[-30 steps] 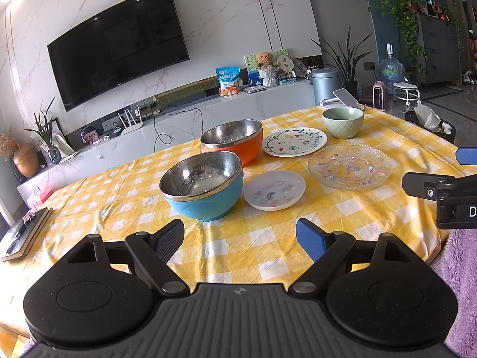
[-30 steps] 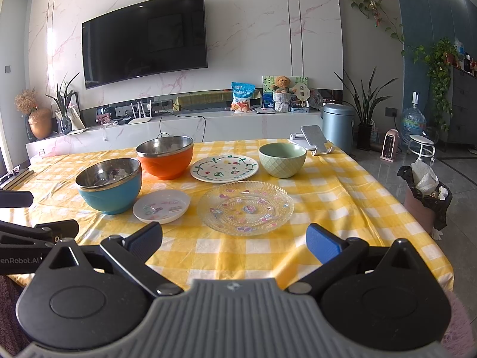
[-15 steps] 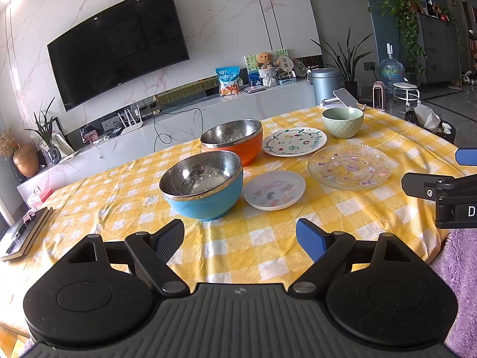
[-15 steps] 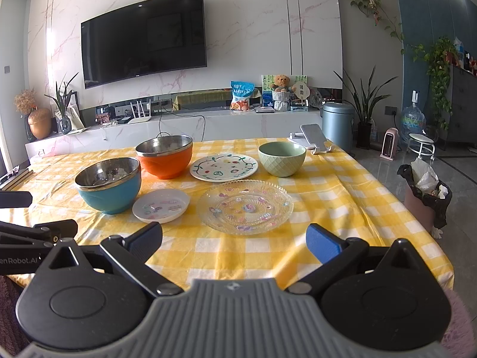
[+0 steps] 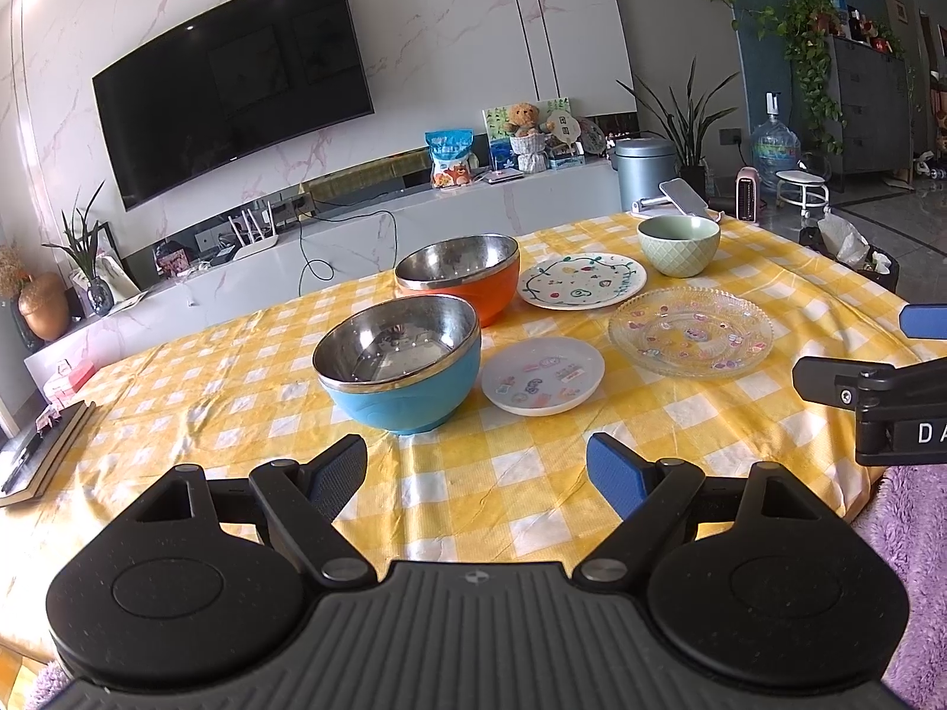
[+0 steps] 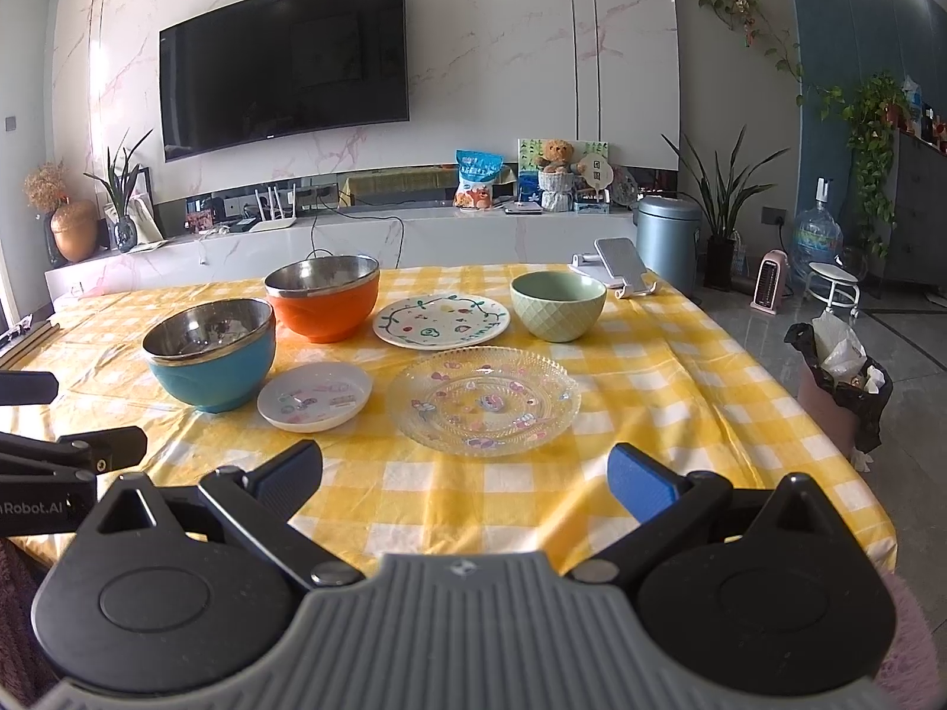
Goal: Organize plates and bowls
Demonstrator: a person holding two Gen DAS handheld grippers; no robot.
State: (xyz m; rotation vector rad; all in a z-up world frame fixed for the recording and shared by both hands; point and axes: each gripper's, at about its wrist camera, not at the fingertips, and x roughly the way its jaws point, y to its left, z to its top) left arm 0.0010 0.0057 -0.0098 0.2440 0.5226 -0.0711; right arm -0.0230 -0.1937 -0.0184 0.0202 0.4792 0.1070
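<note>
Beyond the left gripper [image 5: 476, 467], spread empty, sits the blue bowl [image 5: 402, 370]; the right gripper [image 6: 464, 476], likewise spread, faces the glass plate [image 6: 485, 399], seemingly well short.

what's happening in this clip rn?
Nothing is held yet. The left gripper and right gripper are both open at the table's near edge. Blue bowl, orange bowl, green bowl, small white plate, painted plate and glass plate sit separately, unstacked.

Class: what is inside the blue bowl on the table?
The blue bowl shows only a bare, shiny steel lining with reflections; nothing lies in it. The near inner wall is hidden by its rim.
</note>
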